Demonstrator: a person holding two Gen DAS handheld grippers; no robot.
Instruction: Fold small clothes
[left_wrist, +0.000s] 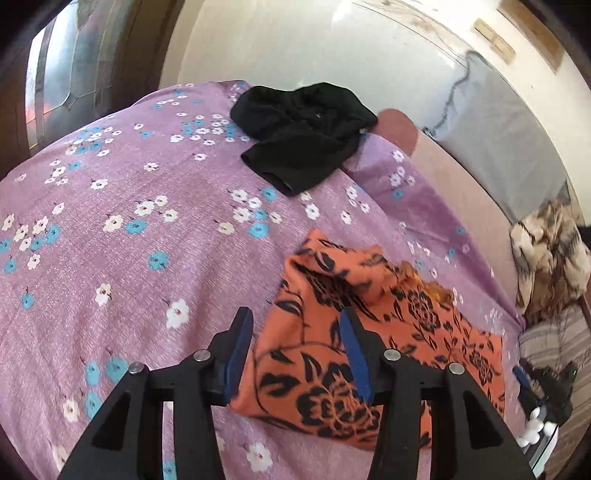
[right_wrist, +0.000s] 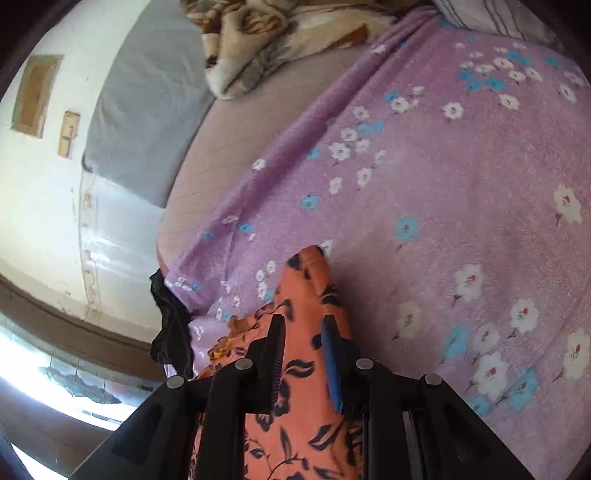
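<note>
Lying folded on the lilac flowered bedspread (left_wrist: 110, 192), the orange floral garment (left_wrist: 376, 332) is seen.
The left gripper (left_wrist: 295, 325) is held apart above it, nothing gripped; the right gripper (right_wrist: 303, 332) is narrowly parted over the cloth, contact not discernible; a black garment (left_wrist: 303, 136) is left further off.

Wide open purple bedspread (left_wrist: 122, 258) to my left, nothing on it. Ahead, the black garment (left_wrist: 303, 133) blocks the far edge. The orange cloth (left_wrist: 369, 332) lies under my fingers; the brown blanket (right_wrist: 258, 40) crowds the far corner.
</note>
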